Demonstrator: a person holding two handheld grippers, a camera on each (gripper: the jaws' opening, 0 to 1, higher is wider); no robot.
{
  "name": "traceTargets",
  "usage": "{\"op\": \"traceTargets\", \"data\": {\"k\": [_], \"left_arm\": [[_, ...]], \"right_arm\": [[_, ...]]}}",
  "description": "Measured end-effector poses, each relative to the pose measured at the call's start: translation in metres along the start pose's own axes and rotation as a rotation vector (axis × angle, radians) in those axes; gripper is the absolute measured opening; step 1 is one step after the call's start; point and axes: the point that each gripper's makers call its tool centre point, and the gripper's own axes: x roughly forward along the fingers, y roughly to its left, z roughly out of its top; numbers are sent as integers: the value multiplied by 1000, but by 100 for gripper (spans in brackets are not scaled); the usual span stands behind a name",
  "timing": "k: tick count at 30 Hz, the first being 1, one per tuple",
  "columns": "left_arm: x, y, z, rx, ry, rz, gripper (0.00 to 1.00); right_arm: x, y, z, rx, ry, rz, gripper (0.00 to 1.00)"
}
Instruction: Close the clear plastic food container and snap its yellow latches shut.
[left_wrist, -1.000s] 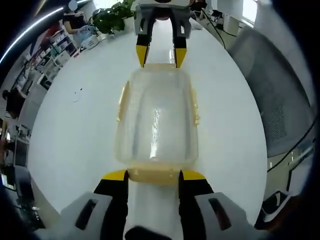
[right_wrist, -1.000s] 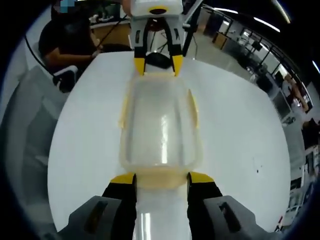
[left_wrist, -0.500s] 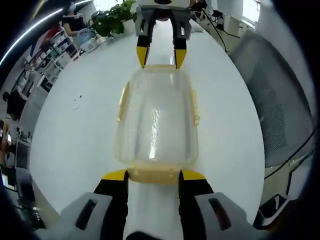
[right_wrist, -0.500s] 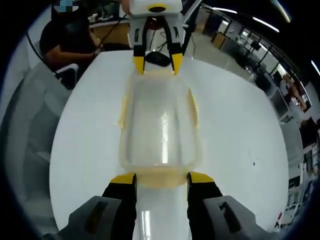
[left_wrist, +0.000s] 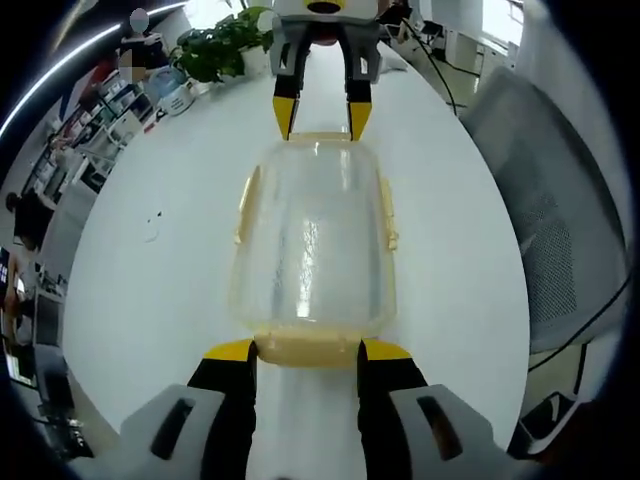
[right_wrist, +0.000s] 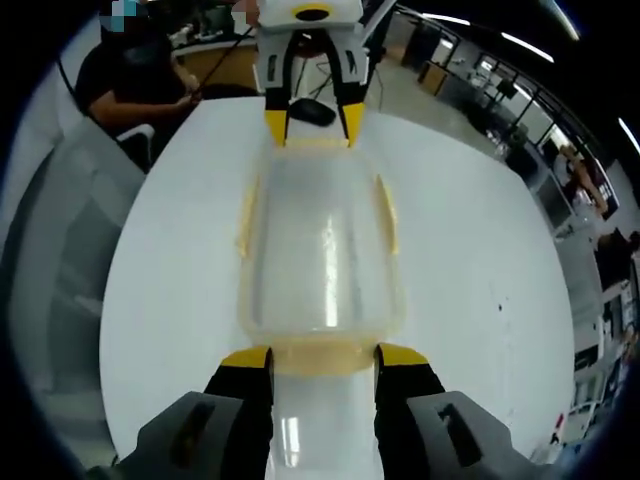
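Facing across the container (left_wrist: 312, 245), the left gripper (left_wrist: 305, 352) and right gripper (right_wrist: 323, 358) stood unclenched astride its yellow end latches (left_wrist: 305, 349); light, slippery, it wanted holding by the latches.

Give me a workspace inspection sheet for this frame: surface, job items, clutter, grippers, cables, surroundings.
Surface: white table, glossy, small dark speck.
Job items: clear container lying flat, lid on; yellow latches along its sides and ends.
Clutter: dark object behind the far gripper.
Grippers: left gripper open at one end latch; right gripper open at the opposite end.
Cables: black cable at the table edge.
Surroundings: plant, grey chair, seated person, open office.
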Motion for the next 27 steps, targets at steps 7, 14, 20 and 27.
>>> {"op": "traceTargets", "data": {"k": [7,14,20,27], "left_arm": [[5,2,15,11,-10,-6,39],[13,0,29,2,-18,-11,39],[19,-3,41,-10,-21,-14,39],[26,-5,55,-11,-24,-18,39]], "right_arm": [[-8,-1,-13,12,0,-3,38],[-15,-2,-28,6,6,3,38],[-21,-1,-40,-1,12,12,38],[-26,-1,-53,5,14,19,38]]}}
